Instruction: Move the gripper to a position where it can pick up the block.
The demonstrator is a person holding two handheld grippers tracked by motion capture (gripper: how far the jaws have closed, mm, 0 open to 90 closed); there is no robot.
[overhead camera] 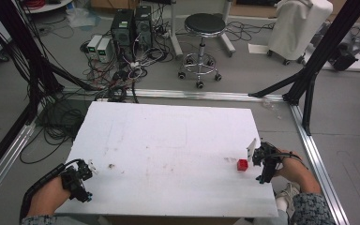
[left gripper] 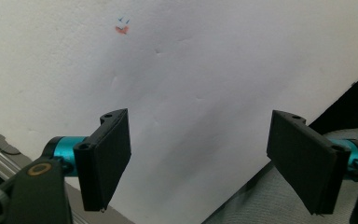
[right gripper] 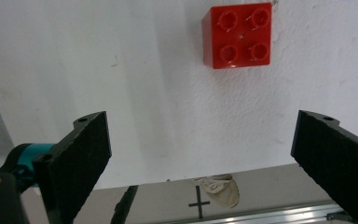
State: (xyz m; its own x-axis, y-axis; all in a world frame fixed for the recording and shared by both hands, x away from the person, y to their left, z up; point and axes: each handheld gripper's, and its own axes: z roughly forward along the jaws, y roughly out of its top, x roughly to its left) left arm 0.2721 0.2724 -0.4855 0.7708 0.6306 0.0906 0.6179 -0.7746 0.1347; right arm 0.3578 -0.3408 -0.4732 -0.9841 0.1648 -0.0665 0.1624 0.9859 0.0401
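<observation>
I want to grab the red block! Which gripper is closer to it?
The right gripper. The red block sits just beside it on the white table, while the left gripper is far across.

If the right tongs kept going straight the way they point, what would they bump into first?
Probably the red brick: it sits just ahead of the open right tongs on the white table, slightly off-centre. Nothing lies between them.

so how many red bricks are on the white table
1. A single red brick with four studs lies on the white table near its right edge, just ahead of the open right hand-held gripper. None sits near the left hand-held gripper.
</observation>
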